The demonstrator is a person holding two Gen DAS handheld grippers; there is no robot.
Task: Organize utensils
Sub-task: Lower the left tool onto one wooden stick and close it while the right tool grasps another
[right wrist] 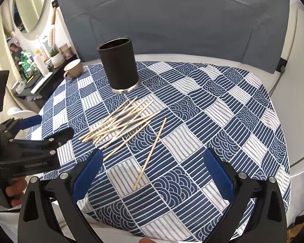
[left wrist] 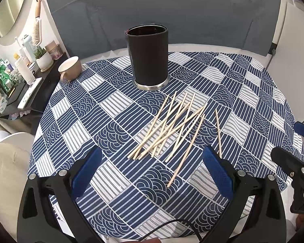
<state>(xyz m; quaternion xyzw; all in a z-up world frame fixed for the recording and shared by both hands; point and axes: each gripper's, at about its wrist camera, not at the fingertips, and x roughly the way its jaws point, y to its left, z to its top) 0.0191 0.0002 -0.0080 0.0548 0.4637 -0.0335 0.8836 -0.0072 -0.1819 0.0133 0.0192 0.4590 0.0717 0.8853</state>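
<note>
Desk [left wrist: 71, 109] under a blue patterned cloth: black holder cup [left wrist: 148, 56] upright toward the far edge, pile of wooden sticks [left wrist: 168, 125] mid-desk, long axes running near-to-far. One stray stick [right wrist: 150, 154] lies just ahead of the right gripper [right wrist: 154, 174], the nearer one. Left gripper [left wrist: 152, 174] and right both spread wide, holding nothing.

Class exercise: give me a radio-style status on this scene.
Left gripper and right gripper open, empty. Chopsticks loose on cloth, black holder behind. Nothing blocking.
</note>
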